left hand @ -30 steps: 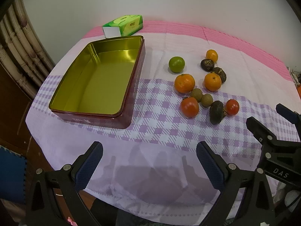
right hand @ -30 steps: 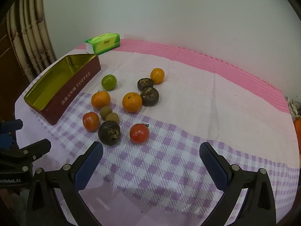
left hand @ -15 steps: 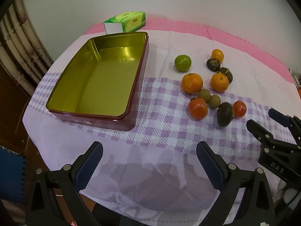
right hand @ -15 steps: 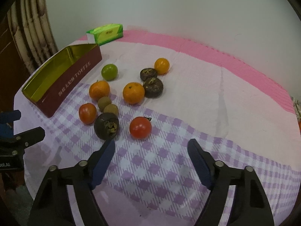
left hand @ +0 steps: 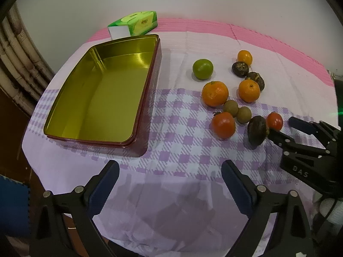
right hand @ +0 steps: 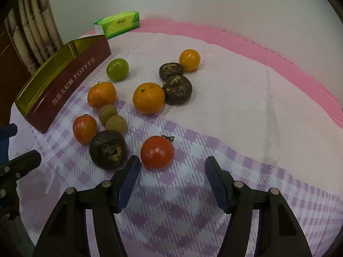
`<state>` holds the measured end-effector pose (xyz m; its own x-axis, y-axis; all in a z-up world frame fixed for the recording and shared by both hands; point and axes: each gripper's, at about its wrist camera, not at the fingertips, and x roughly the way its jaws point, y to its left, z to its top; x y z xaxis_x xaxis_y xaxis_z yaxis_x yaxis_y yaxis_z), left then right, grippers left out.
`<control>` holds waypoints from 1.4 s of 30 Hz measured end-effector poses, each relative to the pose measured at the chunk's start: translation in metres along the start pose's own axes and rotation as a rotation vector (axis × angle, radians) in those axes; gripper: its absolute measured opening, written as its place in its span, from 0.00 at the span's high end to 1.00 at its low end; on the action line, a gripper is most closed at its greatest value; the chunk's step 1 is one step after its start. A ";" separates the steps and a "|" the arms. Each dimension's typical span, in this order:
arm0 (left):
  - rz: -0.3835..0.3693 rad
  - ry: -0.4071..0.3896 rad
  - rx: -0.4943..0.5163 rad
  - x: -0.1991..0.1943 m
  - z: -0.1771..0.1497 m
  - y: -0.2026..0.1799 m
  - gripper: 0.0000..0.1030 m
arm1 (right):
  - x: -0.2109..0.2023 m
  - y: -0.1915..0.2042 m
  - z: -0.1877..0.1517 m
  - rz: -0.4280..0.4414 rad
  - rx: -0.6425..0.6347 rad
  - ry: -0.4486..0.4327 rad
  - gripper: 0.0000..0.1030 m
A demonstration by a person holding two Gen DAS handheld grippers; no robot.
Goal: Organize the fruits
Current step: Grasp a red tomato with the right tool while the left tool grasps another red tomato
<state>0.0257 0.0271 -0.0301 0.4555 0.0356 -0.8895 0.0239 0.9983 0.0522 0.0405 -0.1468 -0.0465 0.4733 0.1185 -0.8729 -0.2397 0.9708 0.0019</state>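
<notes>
My right gripper [right hand: 172, 180] hangs just short of the round red tomato-like fruit [right hand: 157, 152] near the front edge of the purple-checked cloth-covered table [right hand: 246, 111]. Its jaws have just been closing and now stand part-open, nothing between them yet. My left gripper [left hand: 170, 183] stays spread wide and empty over the front edge, facing the empty gold-lined maroon toffee tin [left hand: 103, 98] at the table's left side.

The risks I see: the left blue pad sits close to the wrinkled dark brown fruit [right hand: 107, 149], so I judge a crooked advance could knock it into the two small tan round fruits [right hand: 112, 118]. The red fruit is smooth and round; if I pinch off-centre it may squirt out and roll toward the edge. Squeezing too hard could bruise it.
</notes>
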 end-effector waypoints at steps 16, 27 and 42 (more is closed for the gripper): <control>-0.029 -0.008 0.058 0.006 0.017 -0.018 0.18 | 0.004 -0.007 0.004 0.026 0.012 -0.034 0.69; -0.101 0.004 0.062 0.008 0.028 -0.021 0.23 | -0.001 -0.041 -0.009 -0.019 0.070 -0.012 0.69; -0.207 0.079 0.065 0.035 0.050 -0.038 0.48 | -0.004 -0.060 -0.015 -0.018 0.139 -0.025 0.69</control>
<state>0.0854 -0.0121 -0.0406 0.3637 -0.1639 -0.9170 0.1679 0.9798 -0.1085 0.0403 -0.2084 -0.0500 0.4977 0.1047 -0.8610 -0.1121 0.9921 0.0559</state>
